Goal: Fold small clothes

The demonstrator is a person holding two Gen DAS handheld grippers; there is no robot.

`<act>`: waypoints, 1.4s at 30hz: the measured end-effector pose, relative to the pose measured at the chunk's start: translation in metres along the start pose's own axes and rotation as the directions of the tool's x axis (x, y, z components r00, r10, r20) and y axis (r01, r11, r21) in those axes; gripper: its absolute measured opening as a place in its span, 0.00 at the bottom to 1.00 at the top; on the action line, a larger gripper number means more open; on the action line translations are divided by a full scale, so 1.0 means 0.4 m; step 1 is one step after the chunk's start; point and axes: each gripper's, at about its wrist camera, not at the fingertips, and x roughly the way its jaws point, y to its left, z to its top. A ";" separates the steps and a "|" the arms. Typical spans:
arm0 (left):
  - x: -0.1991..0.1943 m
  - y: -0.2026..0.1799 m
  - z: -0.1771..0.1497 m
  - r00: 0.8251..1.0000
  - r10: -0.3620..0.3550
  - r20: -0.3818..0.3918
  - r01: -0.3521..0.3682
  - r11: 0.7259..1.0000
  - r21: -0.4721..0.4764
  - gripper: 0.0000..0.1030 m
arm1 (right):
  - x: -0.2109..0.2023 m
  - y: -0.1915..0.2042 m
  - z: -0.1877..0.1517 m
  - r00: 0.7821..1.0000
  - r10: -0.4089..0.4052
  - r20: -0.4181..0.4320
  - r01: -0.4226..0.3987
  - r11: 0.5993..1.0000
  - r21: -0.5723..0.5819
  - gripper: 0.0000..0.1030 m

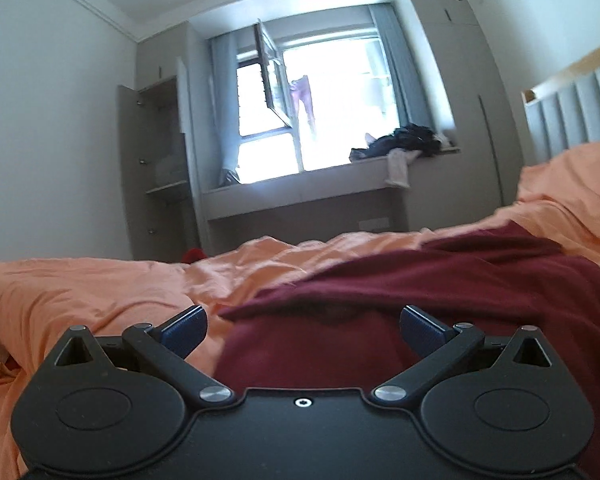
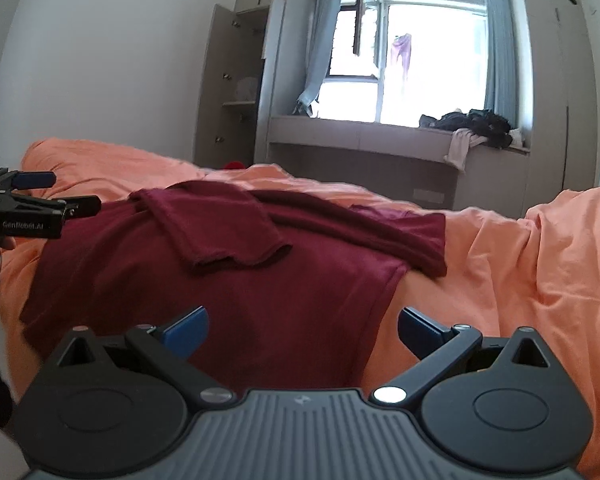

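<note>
Shirt (image 2: pixel 228 280) lies lengthwise ahead of both released grippers; right gripper (image 2: pixel 302 334) spans its near-right hem, left gripper (image 1: pixel 302 330) its near-left edge.

A: Maroon shirt (image 2: pixel 228 280) lies flat on the orange bedcover (image 2: pixel 520 264), 1 sleeve folded inward across the chest.

B: Right gripper (image 2: pixel 302 330)?

A: Jaws wide apart, empty, low over the shirt's near hem. Left gripper (image 2: pixel 66 194) enters from the left edge, above the shirt's far-left side.
</note>
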 end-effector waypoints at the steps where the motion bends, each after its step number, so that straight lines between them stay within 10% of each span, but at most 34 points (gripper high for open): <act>1: -0.015 -0.005 -0.003 1.000 -0.021 -0.010 0.021 1.000 0.007 1.00 | -0.009 0.007 -0.005 1.000 0.010 -0.013 -0.010 1.000 -0.006 1.00; 11: -0.092 0.004 0.010 0.982 -0.168 -0.083 0.176 0.980 0.097 1.00 | -0.045 0.126 -0.067 0.979 0.109 -0.172 -0.150 0.958 -0.244 1.00; 19: -0.094 0.007 -0.014 0.961 -0.239 -0.140 0.260 0.952 0.160 1.00 | -0.011 0.185 -0.126 0.954 -0.003 -0.301 -0.132 0.894 -0.427 1.00; 28: -0.077 -0.015 -0.058 0.937 -0.301 -0.175 0.328 0.933 0.150 1.00 | 0.032 0.194 -0.132 0.959 -0.084 -0.270 -0.049 0.891 -0.452 1.00; 37: -0.078 -0.031 -0.079 0.931 -0.322 -0.174 0.347 0.928 0.136 1.00 | 0.045 0.266 -0.180 0.981 -0.154 -0.117 0.037 0.746 -0.665 1.00; 42: -0.079 -0.036 -0.085 0.929 -0.324 -0.180 0.351 0.925 0.143 1.00 | 0.054 0.270 -0.170 0.979 -0.161 -0.122 0.040 0.747 -0.663 1.00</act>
